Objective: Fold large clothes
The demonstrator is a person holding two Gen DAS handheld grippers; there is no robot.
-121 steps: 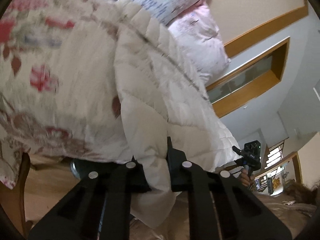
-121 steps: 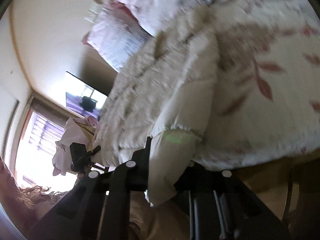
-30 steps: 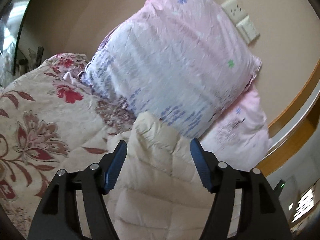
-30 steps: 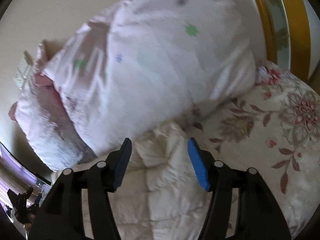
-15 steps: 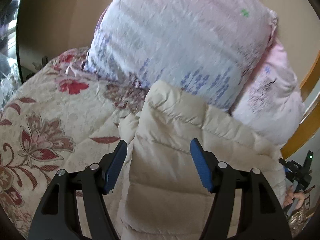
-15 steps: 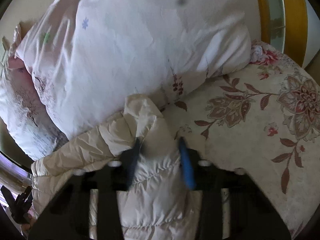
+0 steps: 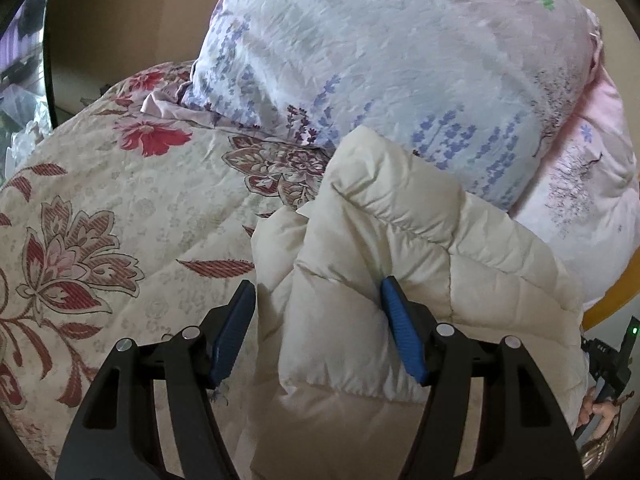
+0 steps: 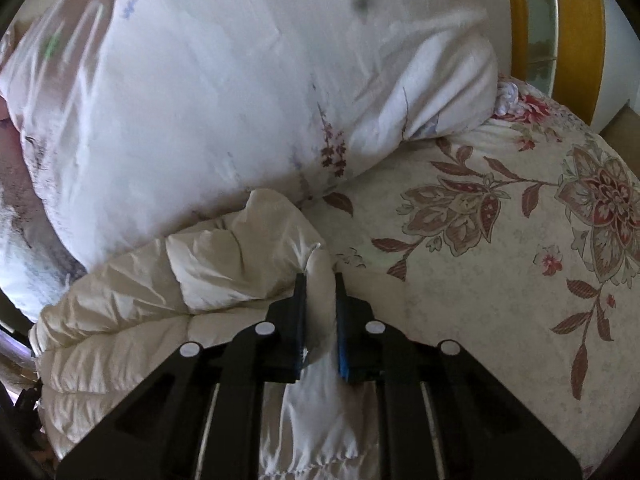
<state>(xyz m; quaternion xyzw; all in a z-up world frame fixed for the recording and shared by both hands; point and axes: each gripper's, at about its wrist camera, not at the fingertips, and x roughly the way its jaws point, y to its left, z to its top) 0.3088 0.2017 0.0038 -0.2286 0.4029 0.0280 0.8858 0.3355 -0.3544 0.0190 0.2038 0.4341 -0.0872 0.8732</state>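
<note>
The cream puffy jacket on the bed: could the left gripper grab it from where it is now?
Probably yes. The left gripper is open with a fold of the cream puffy jacket already between its fingers, nothing in the way. The right gripper is closing on another edge.

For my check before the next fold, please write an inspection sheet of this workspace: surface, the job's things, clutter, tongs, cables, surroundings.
Surface: floral bedspread, covering the bed.
Job's things: cream quilted jacket, lying puffy on the bedspread, its top edge against the pillows.
Clutter: lavender-print pillow and pink pillow stacked behind the jacket.
Tongs: left tongs open, straddling a jacket fold; right tongs closing, a jacket edge pinched between the pads.
Cables: nothing seen.
Surroundings: beige wall; wooden frame with a glass panel.
</note>
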